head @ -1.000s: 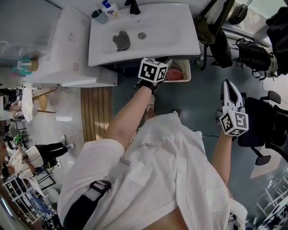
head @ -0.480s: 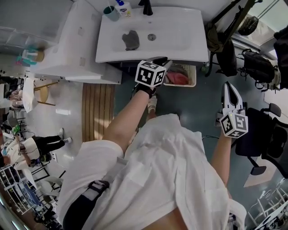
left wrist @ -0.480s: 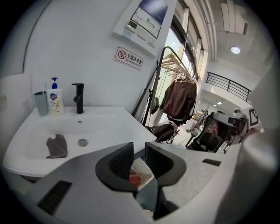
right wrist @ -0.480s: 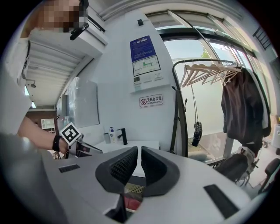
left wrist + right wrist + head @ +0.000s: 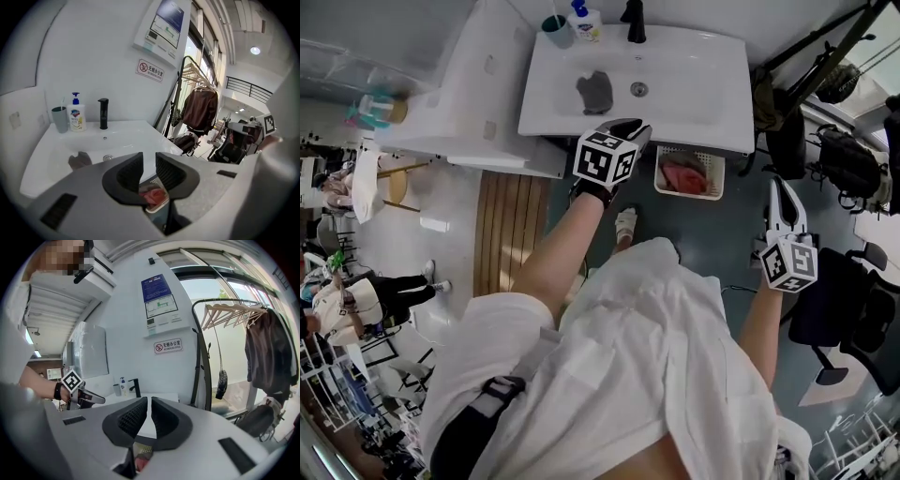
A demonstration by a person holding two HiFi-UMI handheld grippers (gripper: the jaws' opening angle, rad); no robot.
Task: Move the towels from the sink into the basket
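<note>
The left gripper (image 5: 149, 163) has its jaws a modest gap apart with nothing between them. It hangs over the front edge of the white rectangular sink (image 5: 694, 94). A crumpled dark grey towel (image 5: 594, 91) lies in the basin beside the drain. At the back rim stand a black faucet (image 5: 103, 113), a white soap pump bottle (image 5: 76, 117) and a grey-green cup (image 5: 59, 119).

The right gripper (image 5: 149, 409) has its jaws all but closed and empty. It is held out to the side, well apart from the sink and near a black office chair (image 5: 844, 309).

A white slatted plastic basket (image 5: 718, 176) sits on the floor below the sink's front edge, holding what looks like a pink-red towel (image 5: 684, 178).
</note>
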